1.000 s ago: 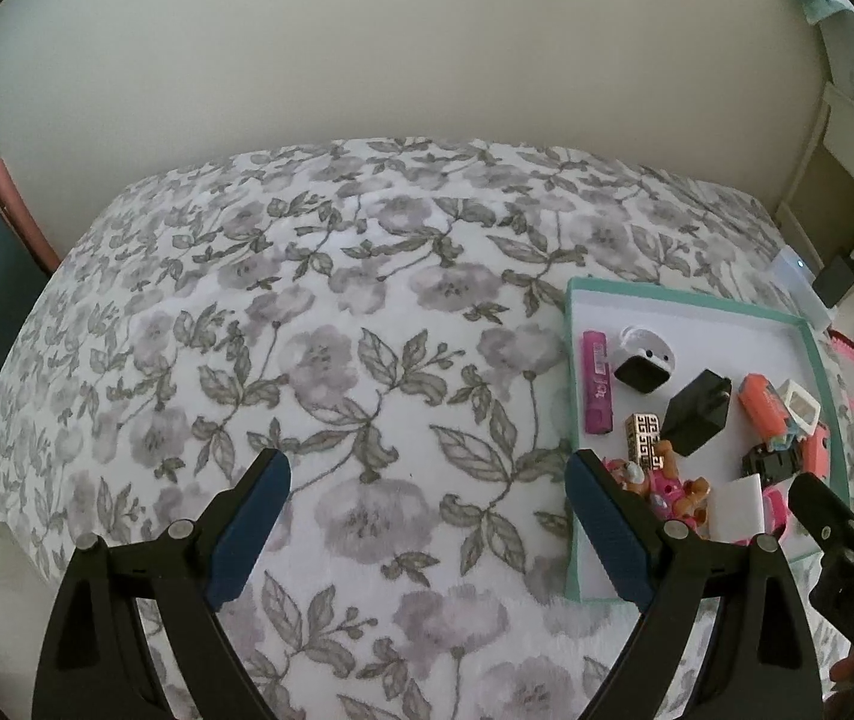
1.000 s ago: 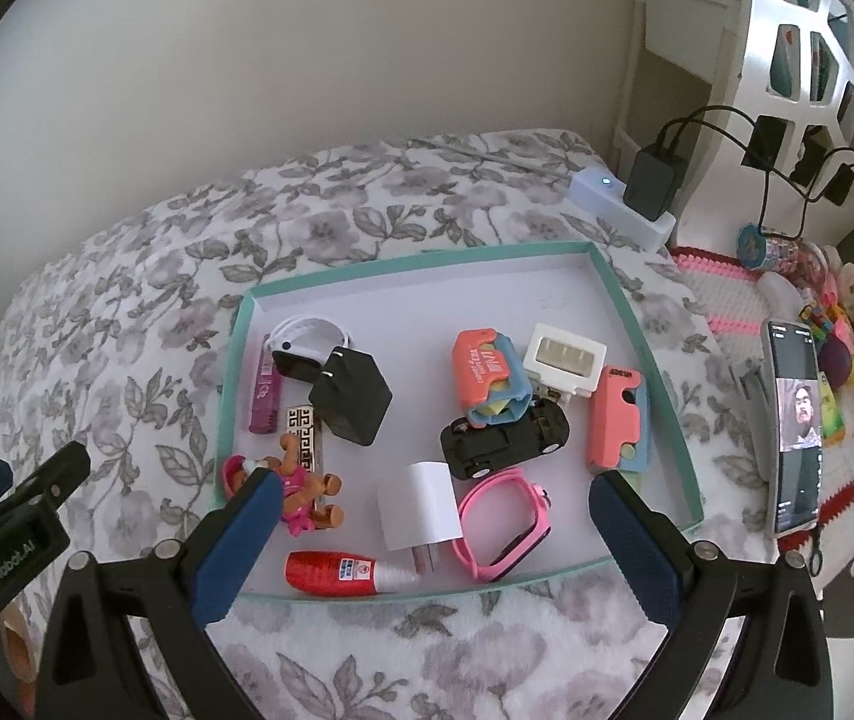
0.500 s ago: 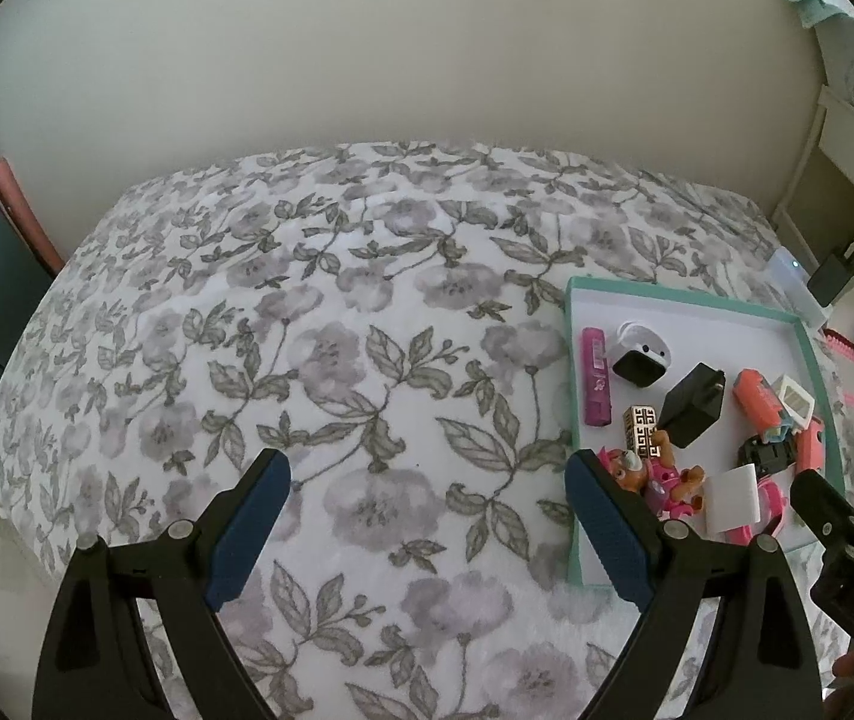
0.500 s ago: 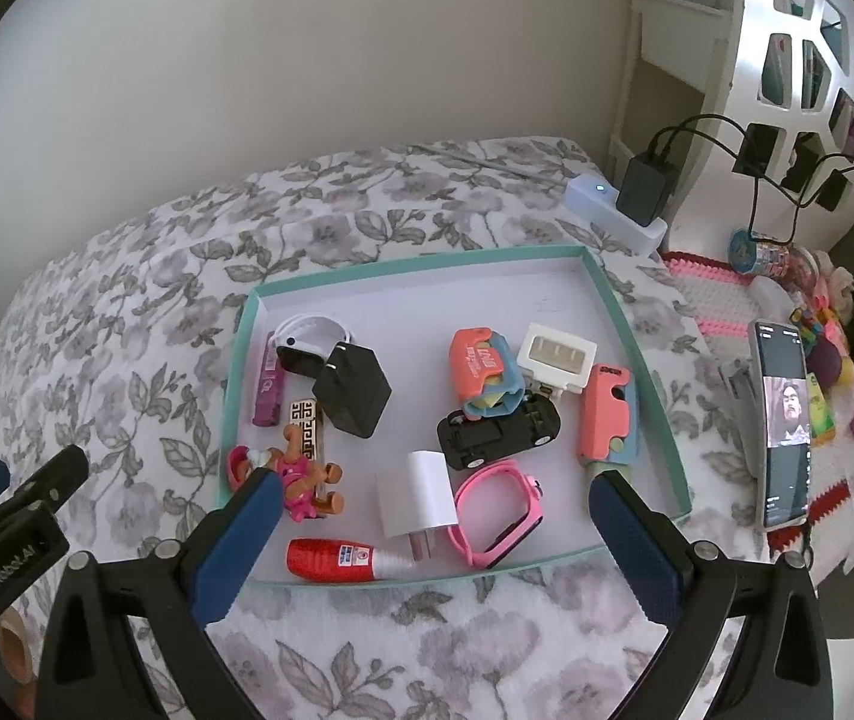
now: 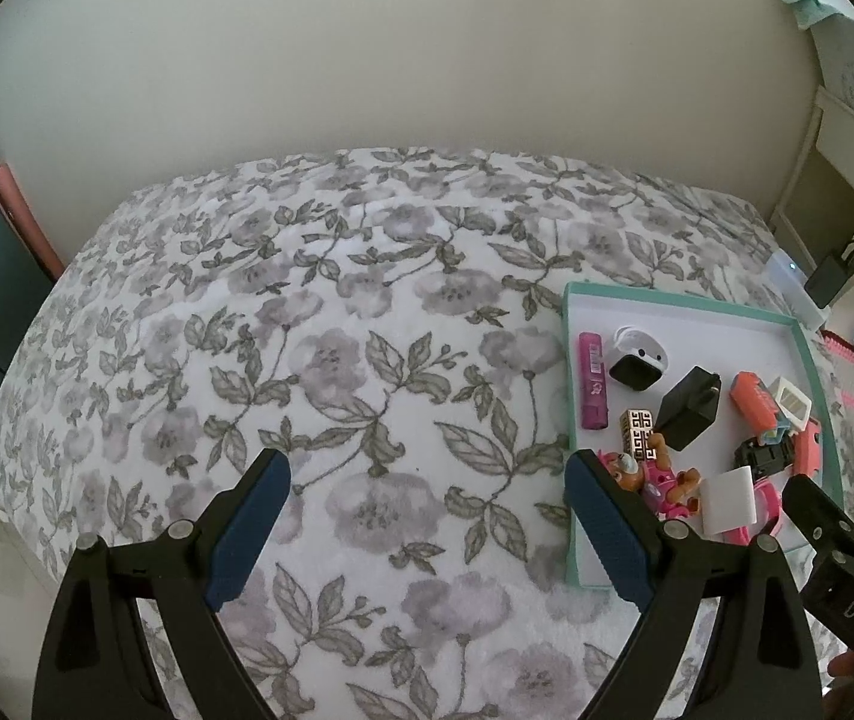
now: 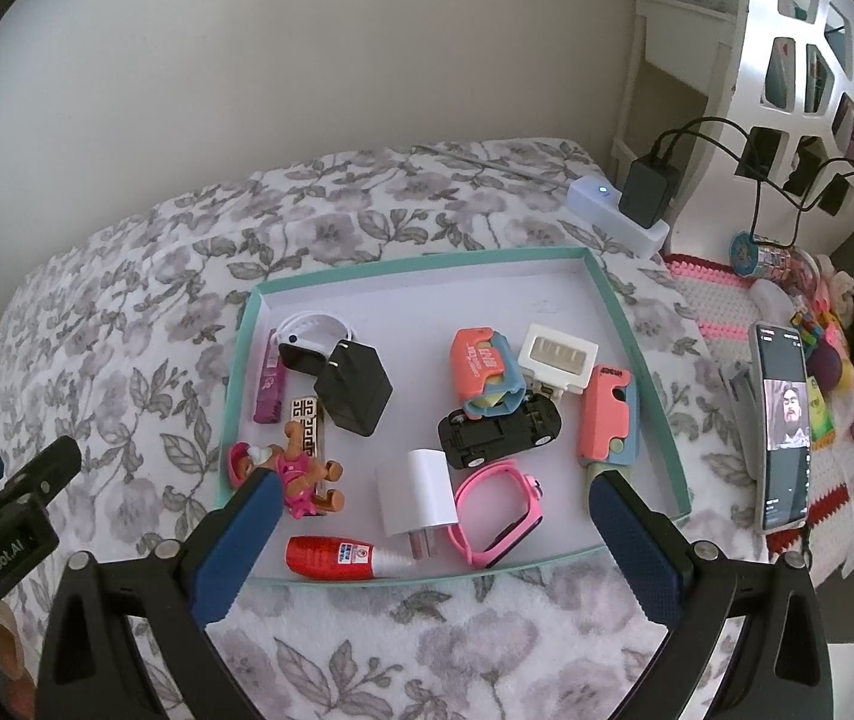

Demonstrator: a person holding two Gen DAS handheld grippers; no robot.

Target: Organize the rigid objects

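Note:
A teal-rimmed white tray lies on a floral bedspread. It holds a black charger, a white charger, a pink watch, a black toy car, a red tube, a pink dog figure, a purple stick and other small items. My right gripper is open and empty above the tray's near edge. My left gripper is open and empty over bare bedspread, left of the tray.
A phone with a lit screen stands right of the tray among small toys. A white power strip with a black adapter lies behind it, by a white shelf unit. The floral bedspread spreads left.
Both views have drawn back and up a little, so the tray looks slightly smaller and farther. Both grippers stay open. Nothing in the tray has moved.

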